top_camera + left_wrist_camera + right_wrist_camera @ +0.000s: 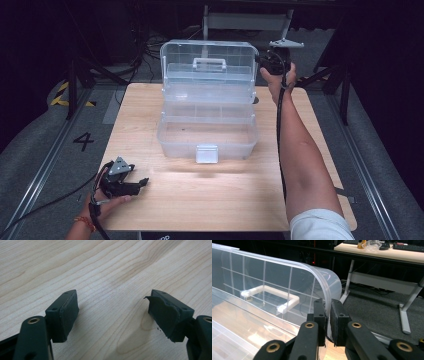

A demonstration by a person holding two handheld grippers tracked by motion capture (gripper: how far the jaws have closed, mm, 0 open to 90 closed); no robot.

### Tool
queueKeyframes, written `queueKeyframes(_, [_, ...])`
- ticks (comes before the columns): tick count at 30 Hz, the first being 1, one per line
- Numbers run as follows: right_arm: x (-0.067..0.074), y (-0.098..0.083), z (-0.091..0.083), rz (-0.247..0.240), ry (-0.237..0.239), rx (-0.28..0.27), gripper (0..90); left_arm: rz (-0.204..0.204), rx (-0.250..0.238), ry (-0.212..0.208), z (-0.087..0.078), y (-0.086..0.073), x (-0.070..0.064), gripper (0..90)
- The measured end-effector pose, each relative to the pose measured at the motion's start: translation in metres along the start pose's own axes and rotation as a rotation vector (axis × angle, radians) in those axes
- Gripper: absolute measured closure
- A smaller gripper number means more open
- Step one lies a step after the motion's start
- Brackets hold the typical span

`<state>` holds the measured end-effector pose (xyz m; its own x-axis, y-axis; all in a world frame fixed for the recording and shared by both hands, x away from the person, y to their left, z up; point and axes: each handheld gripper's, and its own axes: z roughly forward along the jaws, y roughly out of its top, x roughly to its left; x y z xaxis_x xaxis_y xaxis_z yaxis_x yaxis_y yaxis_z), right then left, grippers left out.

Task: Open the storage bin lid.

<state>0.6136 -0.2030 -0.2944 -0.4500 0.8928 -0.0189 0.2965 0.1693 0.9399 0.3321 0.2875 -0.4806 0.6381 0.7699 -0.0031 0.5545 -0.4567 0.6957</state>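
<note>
Your right gripper (328, 315) pinches the upright lid (287, 282) at its right edge; your left gripper (112, 315) rests open, well apart.

The left gripper (112, 312) hangs low over the pale wooden table (105, 270), its two black jaws spread wide apart, the right pad's rubber torn ragged.

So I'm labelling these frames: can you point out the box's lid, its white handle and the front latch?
lid (322, 282), right gripper view, its curved rim above the jaws.
white handle (209, 63), high view, middle of the grip bar.
front latch (207, 154), high view, face of the clasp.
</note>
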Motion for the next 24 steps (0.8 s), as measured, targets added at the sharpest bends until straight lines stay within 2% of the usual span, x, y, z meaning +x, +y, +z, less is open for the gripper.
queueKeyframes(15, [-0.003, 0.004, 0.012, -0.004, -0.017, 0.039, 84.1, 0.002, 0.004, -0.002, 0.0, 0.0, 0.0, 24.7])
queueKeyframes(24, [-0.007, 0.004, 0.02, 0.011, -0.013, 0.056, 83.8, -0.002, 0.003, -0.003, 0.0, 0.0, 0.0, 24.7])
